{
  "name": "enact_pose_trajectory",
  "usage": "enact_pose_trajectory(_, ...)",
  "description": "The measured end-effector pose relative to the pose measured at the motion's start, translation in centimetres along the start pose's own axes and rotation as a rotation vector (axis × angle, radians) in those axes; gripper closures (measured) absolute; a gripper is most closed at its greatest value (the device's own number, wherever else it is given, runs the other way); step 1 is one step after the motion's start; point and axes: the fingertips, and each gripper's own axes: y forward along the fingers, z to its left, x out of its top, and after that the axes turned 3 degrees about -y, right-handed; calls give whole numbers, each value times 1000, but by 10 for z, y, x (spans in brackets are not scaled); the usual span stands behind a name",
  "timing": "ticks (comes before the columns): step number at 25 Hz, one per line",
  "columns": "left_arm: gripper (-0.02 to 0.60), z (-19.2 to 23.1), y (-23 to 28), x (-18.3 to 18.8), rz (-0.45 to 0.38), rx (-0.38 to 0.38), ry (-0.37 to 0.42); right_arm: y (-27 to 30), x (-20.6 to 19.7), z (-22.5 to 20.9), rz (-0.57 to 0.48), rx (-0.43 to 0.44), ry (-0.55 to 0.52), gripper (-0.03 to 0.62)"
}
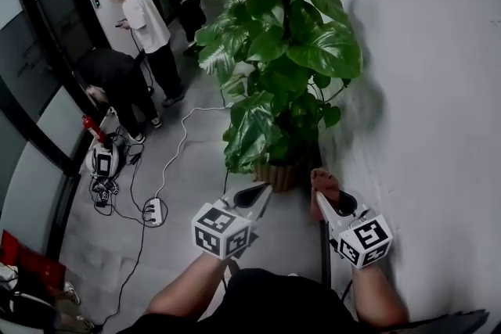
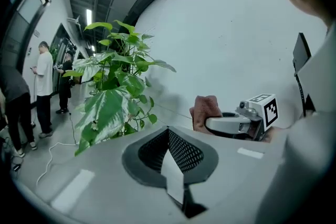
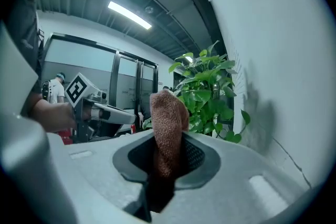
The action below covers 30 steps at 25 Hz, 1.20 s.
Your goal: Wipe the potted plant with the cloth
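The potted plant (image 1: 278,51) has large green leaves and stands against the white wall, with its pot (image 1: 275,174) just beyond both grippers. My right gripper (image 1: 325,198) is shut on a brown cloth (image 1: 323,182), held low beside the pot. In the right gripper view the cloth (image 3: 168,118) stands up out of the jaws, with the plant (image 3: 207,97) behind it. My left gripper (image 1: 254,197) is near the pot's left side, shut with nothing in it. The left gripper view shows its pads (image 2: 181,150) closed together, the plant (image 2: 113,86) ahead and the cloth (image 2: 206,110) to the right.
The white wall (image 1: 438,90) runs close along the right. Cables and a power strip (image 1: 154,211) lie on the grey floor at the left. Three people (image 1: 145,23) stand or bend by the glass doors at the back left, near a white device (image 1: 102,160).
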Motion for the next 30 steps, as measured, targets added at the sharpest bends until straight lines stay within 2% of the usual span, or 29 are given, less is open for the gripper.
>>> enact_pose_trajectory(5, 565, -7, -40, 2, -23, -4, 14, -21, 6, 42, 1, 11, 11, 530)
enact_pose_trajectory(10, 565, -10, -96, -9, -14, 1, 23, -36, 1, 93, 19, 12, 76, 530)
enact_pose_trajectory(18, 565, -11, -162, -34, -21, -29, -19, -62, -11, 168, 55, -31, 129, 530)
enact_pose_trajectory(24, 565, -19, -192, -59, 3, -49, -48, -86, -17, 200, 105, -84, 111, 530)
enact_pose_trajectory(30, 565, -40, -209, -75, 6, -55, -84, -107, -20, 220, 114, -79, 101, 530)
